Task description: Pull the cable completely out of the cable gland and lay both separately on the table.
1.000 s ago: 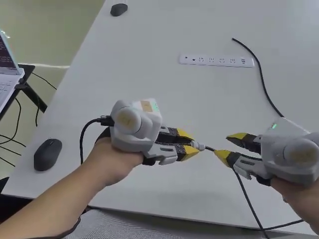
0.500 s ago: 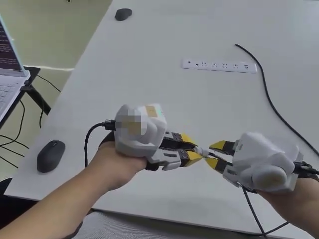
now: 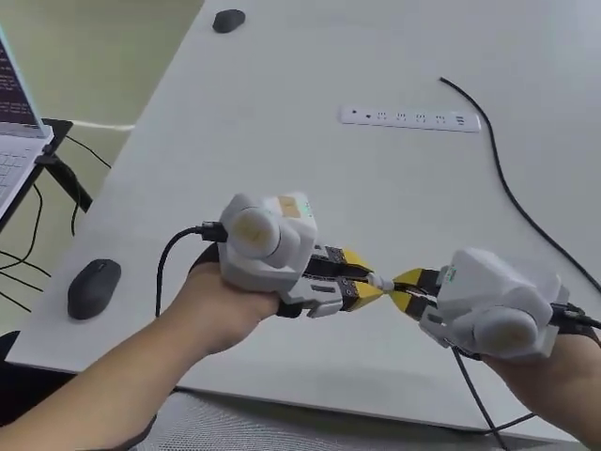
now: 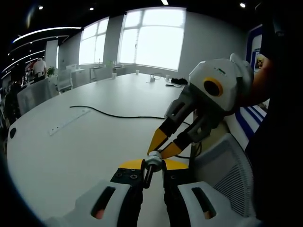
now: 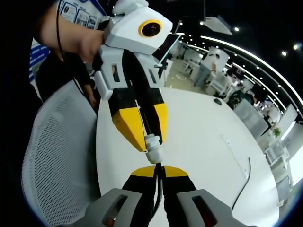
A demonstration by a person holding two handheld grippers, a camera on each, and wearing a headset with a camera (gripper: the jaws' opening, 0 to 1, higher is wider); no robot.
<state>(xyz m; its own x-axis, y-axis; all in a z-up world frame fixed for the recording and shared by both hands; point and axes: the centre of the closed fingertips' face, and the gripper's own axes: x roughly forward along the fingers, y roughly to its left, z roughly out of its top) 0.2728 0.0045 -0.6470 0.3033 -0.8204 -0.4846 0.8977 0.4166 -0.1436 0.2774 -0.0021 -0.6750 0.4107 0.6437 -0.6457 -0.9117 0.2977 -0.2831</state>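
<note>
I am seeing the white cable gland held in the air just above the near edge of the table, between the two grippers, which are meeting tip to tip. The black cable is sitting in the gland's end; in the right gripper view it is entering the gland right above my own jaws. From there it is running back under the right gripper and hanging down past the table edge.

The left gripper is clamping its yellow-tipped jaws on the gland body; in the left gripper view the gland is sitting pinched between them. The right gripper is pressing its jaws together on the cable just beside the gland.

Farther out on the table, a white power strip is lying flat, with a second black lead curving past its right end. A dark mouse is resting near the left edge.
</note>
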